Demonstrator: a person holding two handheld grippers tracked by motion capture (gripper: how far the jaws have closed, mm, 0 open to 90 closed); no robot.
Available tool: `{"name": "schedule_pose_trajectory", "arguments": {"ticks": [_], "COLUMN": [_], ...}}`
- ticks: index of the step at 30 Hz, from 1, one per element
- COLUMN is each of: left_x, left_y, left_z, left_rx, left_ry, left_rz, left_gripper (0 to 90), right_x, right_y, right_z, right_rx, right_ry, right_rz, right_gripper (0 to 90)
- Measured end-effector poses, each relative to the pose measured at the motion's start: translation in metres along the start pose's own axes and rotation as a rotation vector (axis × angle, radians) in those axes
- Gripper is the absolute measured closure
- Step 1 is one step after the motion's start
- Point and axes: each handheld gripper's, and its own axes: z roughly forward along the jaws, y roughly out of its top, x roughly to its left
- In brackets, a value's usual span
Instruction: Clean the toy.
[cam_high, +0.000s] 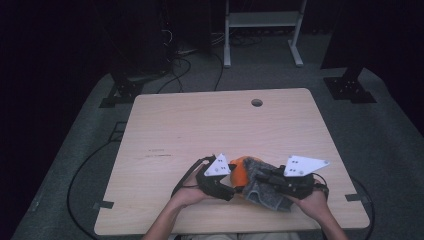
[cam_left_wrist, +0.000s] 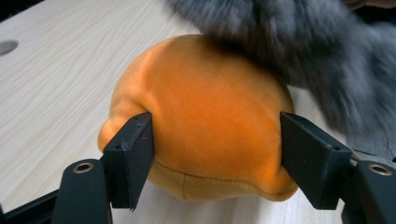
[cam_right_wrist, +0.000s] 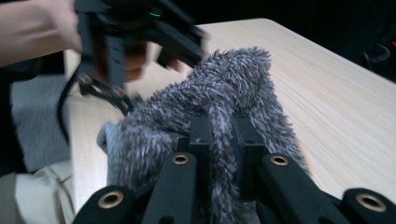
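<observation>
Near front edge of the light wood-grain tabletop (cam_high: 200, 125), roughly centre, sits a round orange plush toy (cam_high: 240, 169) w/ a fuzzy grey cloth (cam_high: 260, 190) draped over its right side and spilling toward the person.

Left gripper (cam_high: 226, 186), high view: comes in from the toy's left, held in left hand (cam_high: 187, 192), grey 3-cornered plate on top. Left gripper view: left gripper (cam_left_wrist: 215, 158) has both black jaws set wide, one on each flank of the orange plush (cam_left_wrist: 210, 126), inner faces touching or just beside the fabric; can't tell if actually squeezing, no obvious dent. Toy rests on the table (cam_left_wrist: 56, 79), seam along its lower edge faces cam. Grey cloth (cam_left_wrist: 317, 60) lies across toy's upper right, blurred.

Right gripper (cam_high: 260, 181), high view: on the cloth, right hand (cam_high: 315, 200) behind it, plate on top. Right gripper view: right gripper (cam_right_wrist: 219, 140) has jaws narrow, clamped on a bunched fold of the grey fuzzy cloth (cam_right_wrist: 219, 93), fabric pinched between and rising above the tips in a ridge. Beyond it the left gripper (cam_right_wrist: 135, 42) shows blurred, w/ part of a forearm at top left. Table (cam_right_wrist: 336, 98) runs off to the right.

Table hole (cam_high: 256, 102) near far edge, well apart from everything. Cables on the dark floor (cam_high: 100, 150) around the table.
</observation>
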Motion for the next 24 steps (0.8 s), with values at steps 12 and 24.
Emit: {"name": "schedule_pose_trajectory", "arguments": {"ticks": [12,24], "left_x": [-0.002,0.01], "left_y": [-0.001,-0.011], "left_z": [0.004,-0.002], "left_rx": [-0.034,-0.011], "left_ry": [0.02,0.006], "left_rz": [0.004,-0.041], "left_gripper": [24.9,19.6], "right_x": [-0.006,-0.032], "right_y": [-0.01,-0.039], "right_z": [-0.008,-0.005], "right_rx": [0.016,0.093], "right_ry": [0.006,-0.049], "right_rz": [0.008,0.089], "right_gripper": [80.0,80.0]}}
